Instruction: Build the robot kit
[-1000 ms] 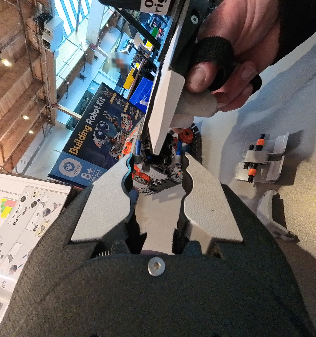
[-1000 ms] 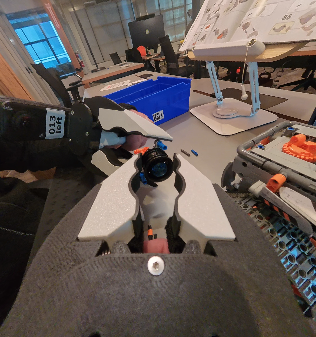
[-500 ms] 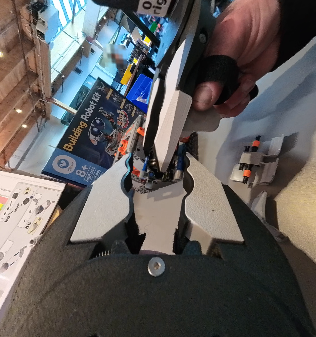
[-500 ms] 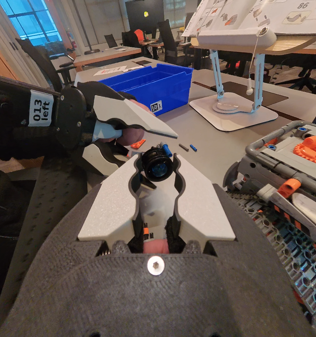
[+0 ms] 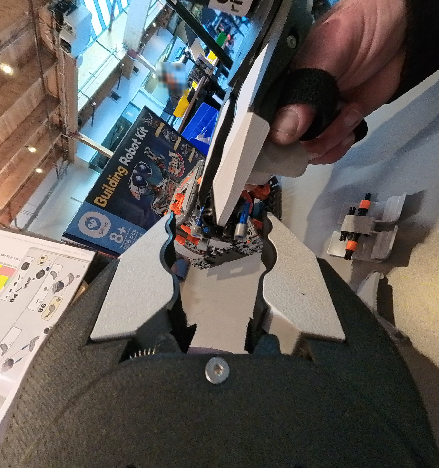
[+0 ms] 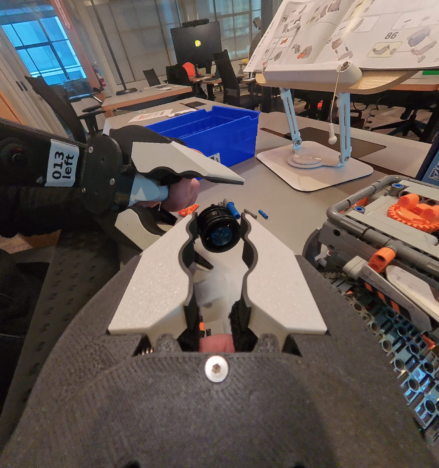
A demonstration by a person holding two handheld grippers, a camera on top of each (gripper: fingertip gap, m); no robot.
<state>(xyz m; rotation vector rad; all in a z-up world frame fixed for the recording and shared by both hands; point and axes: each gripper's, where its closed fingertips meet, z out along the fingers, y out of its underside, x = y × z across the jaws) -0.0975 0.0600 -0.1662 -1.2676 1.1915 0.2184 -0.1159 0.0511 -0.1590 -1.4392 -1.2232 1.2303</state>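
Note:
My right gripper point(image 6: 218, 222) is shut on a black round piece with a blue lens point(image 6: 218, 234); a blue pin point(image 6: 232, 209) sticks out of its top. It hovers above the table, left of a grey and orange brick-built vehicle model point(image 6: 390, 240). My left gripper point(image 5: 219, 225) is open and empty, pointing at the model point(image 5: 213, 245), which lies beyond its fingertips. In the left wrist view the right gripper's white finger point(image 5: 236, 164) comes down from above in front of the model, held by a hand. In the right wrist view the left gripper's fingers point(image 6: 188, 164) stand apart at the left.
A blue bin point(image 6: 213, 131) and a white stand point(image 6: 314, 162) with an open instruction booklet point(image 6: 352, 33) stand at the back. Small loose pins point(image 6: 262, 214) and an orange part point(image 6: 188, 210) lie on the table. Grey panels with orange-black pins point(image 5: 360, 228) and a kit box point(image 5: 137, 182) lie nearby. Less than 4 cm separates the two grippers' tips.
The right gripper dipped toward the model and came back up a little, still holding the black piece, which turned slightly. The left gripper stays open and hardly moved.

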